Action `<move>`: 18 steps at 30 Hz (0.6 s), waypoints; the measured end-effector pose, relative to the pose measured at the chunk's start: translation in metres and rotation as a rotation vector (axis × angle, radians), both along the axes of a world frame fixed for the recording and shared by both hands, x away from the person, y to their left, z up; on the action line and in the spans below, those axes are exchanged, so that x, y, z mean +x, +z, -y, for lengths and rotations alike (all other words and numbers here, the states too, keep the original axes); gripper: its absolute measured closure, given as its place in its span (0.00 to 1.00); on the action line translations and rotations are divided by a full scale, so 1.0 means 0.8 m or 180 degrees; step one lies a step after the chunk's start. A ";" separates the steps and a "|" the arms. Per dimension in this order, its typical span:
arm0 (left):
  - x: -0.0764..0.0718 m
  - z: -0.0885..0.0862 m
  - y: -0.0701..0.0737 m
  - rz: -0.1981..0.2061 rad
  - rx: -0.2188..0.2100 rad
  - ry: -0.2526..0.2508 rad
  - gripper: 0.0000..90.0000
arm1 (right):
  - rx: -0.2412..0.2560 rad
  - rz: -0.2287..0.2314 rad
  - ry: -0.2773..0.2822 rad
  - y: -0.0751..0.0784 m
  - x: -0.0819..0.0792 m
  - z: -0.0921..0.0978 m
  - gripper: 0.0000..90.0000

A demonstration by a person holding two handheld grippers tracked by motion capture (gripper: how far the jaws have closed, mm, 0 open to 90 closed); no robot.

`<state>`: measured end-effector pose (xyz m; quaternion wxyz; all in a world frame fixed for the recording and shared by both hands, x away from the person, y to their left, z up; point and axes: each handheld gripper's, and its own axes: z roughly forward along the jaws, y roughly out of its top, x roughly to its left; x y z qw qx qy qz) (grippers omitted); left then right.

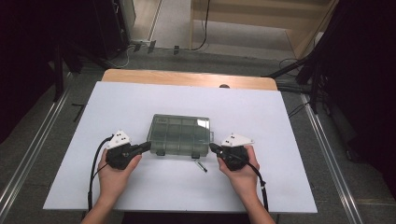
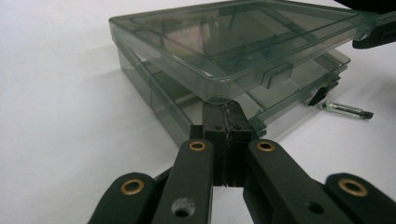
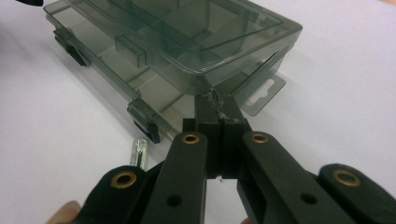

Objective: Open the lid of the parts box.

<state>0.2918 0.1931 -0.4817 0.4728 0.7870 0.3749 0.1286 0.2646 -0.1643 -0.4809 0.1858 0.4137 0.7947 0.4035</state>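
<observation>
A smoky clear compartment box point(image 1: 180, 134) lies in the middle of the white table. Its lid point(image 2: 243, 37) stands slightly lifted off the base, with a gap along the front. My left gripper point(image 1: 148, 146) is shut, its tips point(image 2: 223, 108) pressed under the lid's front left corner. My right gripper point(image 1: 212, 147) is also shut, its tips point(image 3: 215, 100) tucked under the lid's front right corner point(image 3: 205, 84). Nothing sits between either pair of jaws. Two dark latches point(image 3: 145, 122) hang loose on the front edge.
A small clear tube with a dark tip point(image 1: 201, 166) lies on the white sheet point(image 1: 280, 140) just in front of the box, between the hands. A wooden strip point(image 1: 187, 78) marks the table's far edge. Cables and dark stands crowd the floor beyond.
</observation>
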 end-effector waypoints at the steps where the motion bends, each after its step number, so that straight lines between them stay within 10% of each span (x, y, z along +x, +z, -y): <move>1: 0.001 0.002 0.002 0.0015 -0.0003 -0.0011 1.00 | 0.0005 0.0023 0.0008 0.003 0.002 0.001 1.00; 18: 0.016 0.020 0.022 0.0171 -0.0070 -0.0014 1.00 | 0.0107 0.0170 -0.0074 0.024 0.016 0.002 1.00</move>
